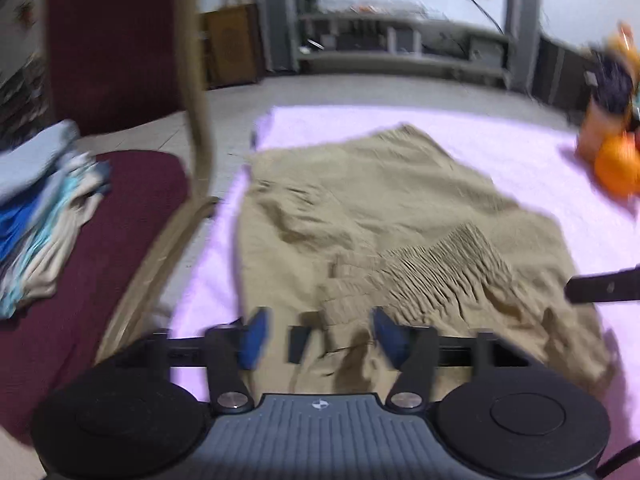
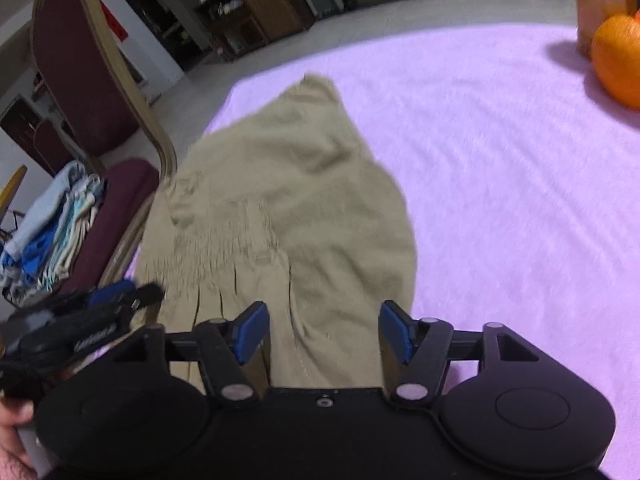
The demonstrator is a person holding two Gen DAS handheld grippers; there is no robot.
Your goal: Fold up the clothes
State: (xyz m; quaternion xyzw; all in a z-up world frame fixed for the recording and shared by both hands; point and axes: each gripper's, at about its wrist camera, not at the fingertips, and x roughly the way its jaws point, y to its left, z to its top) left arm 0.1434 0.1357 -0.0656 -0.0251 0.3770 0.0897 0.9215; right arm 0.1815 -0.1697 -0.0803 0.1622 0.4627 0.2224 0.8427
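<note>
Tan shorts (image 1: 380,216) with an elastic gathered waistband (image 1: 440,264) lie spread on a pink cloth-covered table (image 1: 500,152). My left gripper (image 1: 318,340) hovers open over the near edge of the shorts by the waistband, nothing between its blue pads. In the right wrist view the same shorts (image 2: 288,200) stretch away from my right gripper (image 2: 324,332), which is open above the near hem with fabric below its fingers. The left gripper (image 2: 100,320) shows at the lower left there, held by a hand (image 2: 12,412). A black finger of the right gripper (image 1: 604,286) enters the left view's right edge.
A maroon chair (image 1: 120,200) with a tan frame stands left of the table and carries a stack of folded clothes (image 1: 44,216). An orange (image 2: 618,56) and an orange container (image 2: 600,4) sit at the table's far right. Bare pink cloth (image 2: 520,200) lies right of the shorts.
</note>
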